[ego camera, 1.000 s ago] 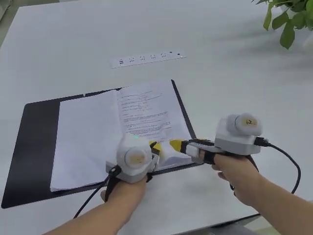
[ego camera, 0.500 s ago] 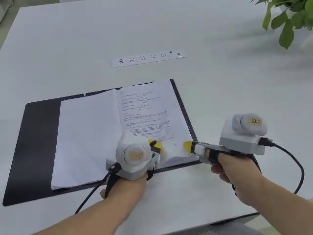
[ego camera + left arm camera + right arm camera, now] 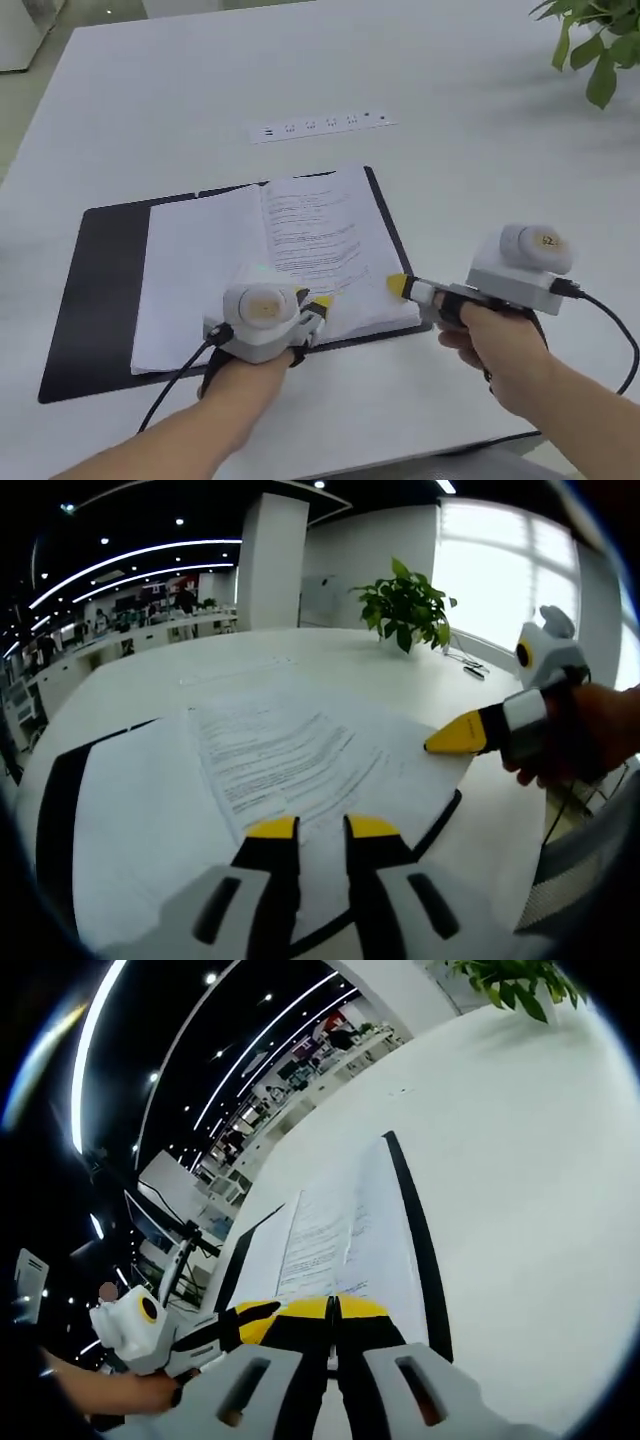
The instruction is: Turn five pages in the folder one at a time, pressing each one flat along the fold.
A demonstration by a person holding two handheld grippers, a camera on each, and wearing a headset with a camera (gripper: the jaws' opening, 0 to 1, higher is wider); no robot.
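Change: against a second ago, my right gripper [image 3: 397, 285] has drawn back from the lower part of the printed page [image 3: 320, 240] to its right edge, so it now sits apart from my left gripper [image 3: 322, 300]. My head view has shifted too; the folder [image 3: 100, 290] lies as it did.
Right gripper: jaws pressed together, with only a thin dark line between the yellow tips in its own view [image 3: 332, 1305]. In the left gripper view its tip [image 3: 435, 746] meets the page's right edge. I cannot tell whether paper is pinched.
Left gripper: jaws a narrow gap apart [image 3: 320, 830], low over the bottom of the printed page near the fold, with paper showing through the gap. I see nothing gripped.
Folder: open flat on the white table [image 3: 480, 150] in front of me, black cover showing at the left.
Pages: a blank sheet [image 3: 195, 270] on the left, the printed page on the right, its outer edge slightly raised.
Behind: a white power strip [image 3: 320, 125] beyond the folder, and a green plant [image 3: 600, 40] at the far right corner.
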